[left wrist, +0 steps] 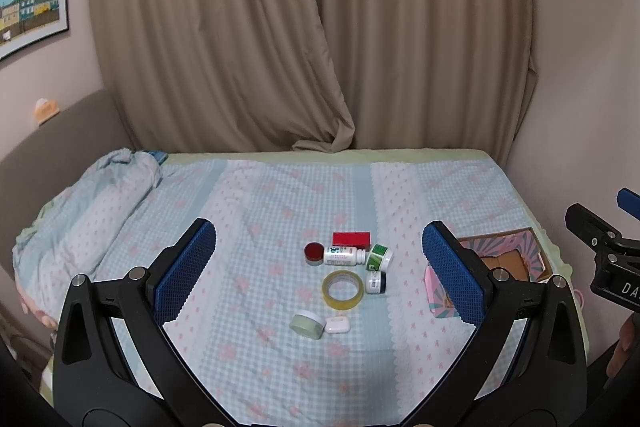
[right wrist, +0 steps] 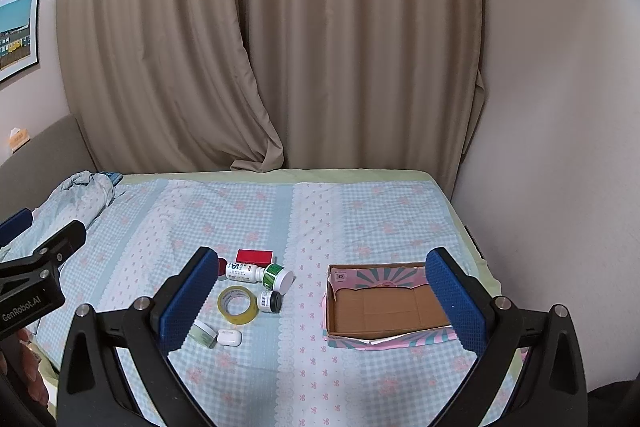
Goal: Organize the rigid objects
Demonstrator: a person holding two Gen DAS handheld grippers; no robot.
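Right now your left tongs point(left wrist: 320, 267) are spread wide and hold nothing, and your right tongs point(right wrist: 322, 301) are just as wide and just as bare; both hang above the bed point(right wrist: 360, 211). Between the left tongs' pads lies the whole cluster: a red box point(left wrist: 351, 239) farthest from you, a red-lidded jar point(left wrist: 313, 253) and a white bottle point(left wrist: 345, 256) lying on its side just ahead of it, a green-labelled tub point(left wrist: 379, 256) touching the bottle's cap, a small dark-lidded jar point(left wrist: 376, 282) beside a tape roll point(left wrist: 343, 289), and nearest you a pale green jar point(left wrist: 307, 325) next to a white earbud case point(left wrist: 337, 325). Ahead of your right tongs, toward their right pad, sits an open cardboard box point(right wrist: 384, 311), well apart from the cluster.
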